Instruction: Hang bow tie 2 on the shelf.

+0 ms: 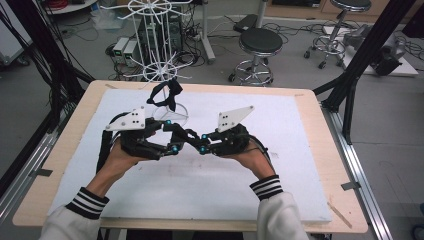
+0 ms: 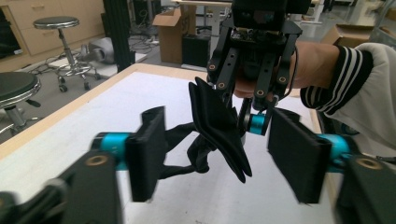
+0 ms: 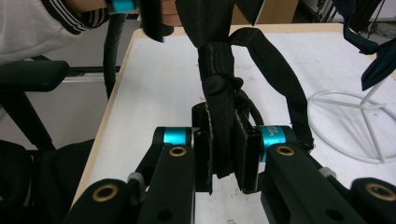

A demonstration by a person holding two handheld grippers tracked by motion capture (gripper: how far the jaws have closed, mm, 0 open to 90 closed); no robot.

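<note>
right gripper (image 3: 223,158) is clamped on a black fabric strap (image 3: 219,84): jaws nearly closed, pads pressing both sides of the folded band, which runs up and away from the pads with a loop hanging off to one side. in the left gripper view the same strap (image 2: 217,126) hangs from the right gripper (image 2: 250,119) and sits in the gap between the left gripper's (image 2: 217,156) two pads. left jaws are about half open, pads not touching the fabric on either side, so no grip there.

high view: both grippers meet tip to tip above the middle of the white mat (image 1: 280,190) on the table (image 1: 327,165), left gripper (image 1: 175,145) and right gripper (image 1: 202,145) just beside each other, strap held between them off the surface. another dark strap (image 1: 167,95) hangs on the white wire rack (image 1: 160,70) at the far edge, well apart from the held one. rack base ring (image 3: 355,126) lies on the mat near the right gripper.
</note>
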